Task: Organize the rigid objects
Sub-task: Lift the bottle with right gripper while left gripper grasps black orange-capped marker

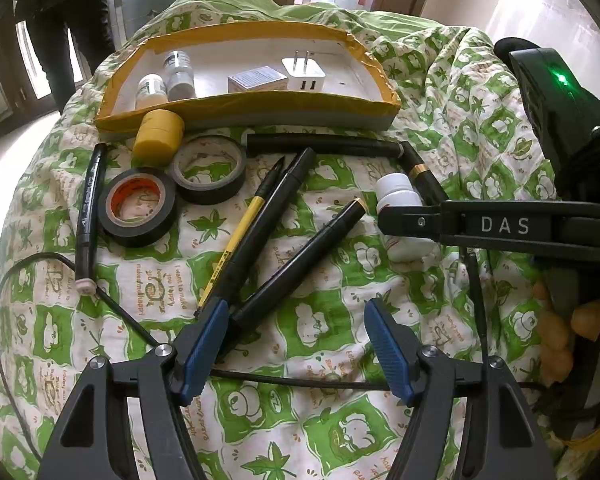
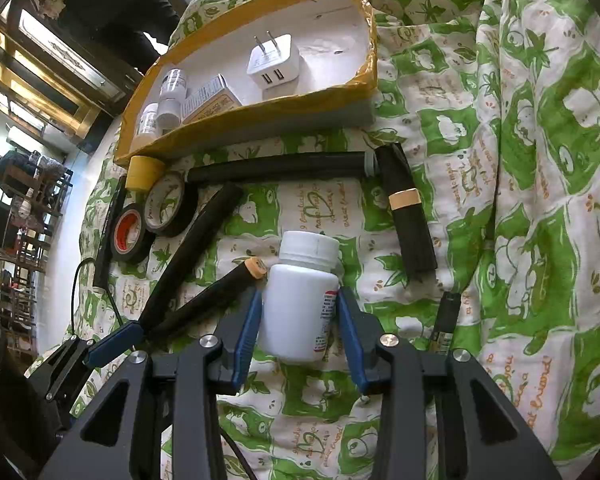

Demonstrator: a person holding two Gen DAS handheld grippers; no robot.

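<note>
A white pill bottle (image 2: 300,304) lies on the green-patterned blanket between my right gripper's (image 2: 300,312) blue pads, which press its sides. In the left wrist view the same bottle (image 1: 398,196) sits under the right gripper's finger (image 1: 480,226). My left gripper (image 1: 296,344) is open and empty, its left pad touching several black markers (image 1: 300,264). A yellow-taped white box (image 1: 244,114) at the back holds two small bottles (image 1: 166,80), a carton (image 1: 256,79) and a white charger (image 1: 304,72).
Two black tape rolls (image 1: 140,208) and a yellow roll (image 1: 158,136) lie before the box. A long black tube (image 1: 324,145) and a gold-banded black pen (image 2: 408,216) lie near it. A black cable (image 1: 20,272) runs at left.
</note>
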